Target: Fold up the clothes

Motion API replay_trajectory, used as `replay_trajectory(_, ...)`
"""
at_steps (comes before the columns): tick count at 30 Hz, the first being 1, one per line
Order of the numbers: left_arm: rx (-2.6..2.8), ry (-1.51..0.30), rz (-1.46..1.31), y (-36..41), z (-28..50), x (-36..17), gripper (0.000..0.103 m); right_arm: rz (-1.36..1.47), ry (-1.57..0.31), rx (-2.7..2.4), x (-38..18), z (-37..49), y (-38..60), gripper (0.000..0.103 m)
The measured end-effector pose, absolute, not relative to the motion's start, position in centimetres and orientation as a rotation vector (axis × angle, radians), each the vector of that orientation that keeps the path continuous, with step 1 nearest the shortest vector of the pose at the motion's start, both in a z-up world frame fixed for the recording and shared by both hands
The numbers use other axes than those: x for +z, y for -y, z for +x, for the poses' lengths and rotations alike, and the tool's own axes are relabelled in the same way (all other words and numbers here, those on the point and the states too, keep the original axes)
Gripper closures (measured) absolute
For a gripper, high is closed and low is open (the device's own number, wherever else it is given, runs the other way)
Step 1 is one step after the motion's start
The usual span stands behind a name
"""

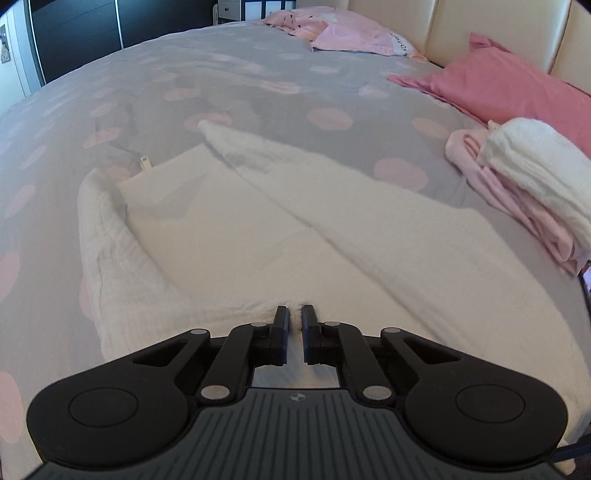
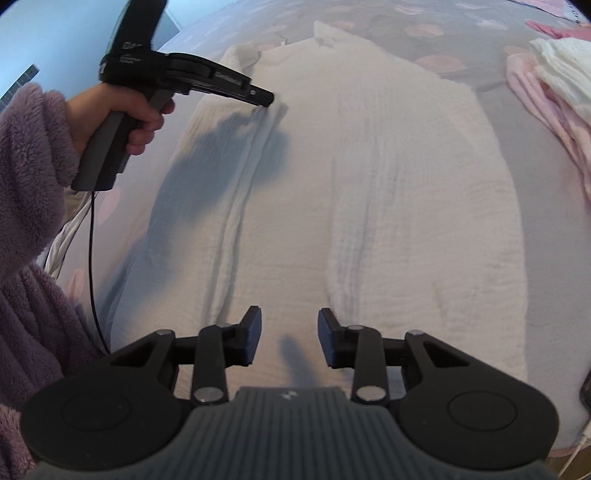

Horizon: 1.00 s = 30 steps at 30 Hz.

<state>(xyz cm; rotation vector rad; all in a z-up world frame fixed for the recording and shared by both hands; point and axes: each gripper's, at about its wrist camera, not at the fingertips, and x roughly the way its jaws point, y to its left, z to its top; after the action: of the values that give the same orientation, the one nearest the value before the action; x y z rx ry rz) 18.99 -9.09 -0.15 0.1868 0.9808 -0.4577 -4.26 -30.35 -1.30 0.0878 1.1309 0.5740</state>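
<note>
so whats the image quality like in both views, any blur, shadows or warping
Left wrist view: fisheye bends the bed into a dome, the white garment looks soft and slightly blurred, dark vignette at the corners. Right wrist view: a strong shadow of the left gripper falls on the cloth, and a smaller one sits between the right gripper fingers.

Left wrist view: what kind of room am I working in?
Most likely a bedroom: the work surface is a bed with a spotted duvet, pink pillows and a padded headboard.
</note>
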Motion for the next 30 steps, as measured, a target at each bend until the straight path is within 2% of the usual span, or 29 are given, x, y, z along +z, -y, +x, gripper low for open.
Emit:
replay_trajectory(4, -0.445, -1.002, 0.226, 10.4, 19.2, 0.6, 0.095, 0.061, -1.101, 0.523, -0.7, -4.0, 31.5, 0.063)
replay_trajectory(7, -0.435, -1.011, 0.202, 10.8, 19.3, 1.5, 0.085, 0.037, -1.113, 0.47, -0.6, -3.5, 32.6, 0.062)
replay_trajectory(11, -0.496, -1.015, 0.178, 12.5, 18.8, 3.2, 0.083, 0.063, -1.172, 0.463, 0.0, -2.9, 34.8, 0.057)
replay_trajectory(15, -0.583, -1.066, 0.141, 15.9, 18.3, 3.9, 0.083, -0.001, -1.246, 0.457, 0.3, -2.7, 37.8, 0.056)
replay_trajectory(19, -0.651, -1.105, 0.115, 20.3, 18.0, 3.7, 0.074, -0.026, -1.317, 0.428, -0.6, -2.7, 40.4, 0.056)
replay_trajectory(24, -0.67, -1.16, 0.104, 25.2, 18.7, 2.3, 0.074, 0.07, -1.359, 0.412, -2.6, -2.4, 42.3, 0.056)
replay_trajectory(30, -0.572, -1.248, 0.042, 28.1, 21.0, -0.1, 0.074, 0.033, -1.367, 0.435, -4.0, -1.5, 41.2, 0.06)
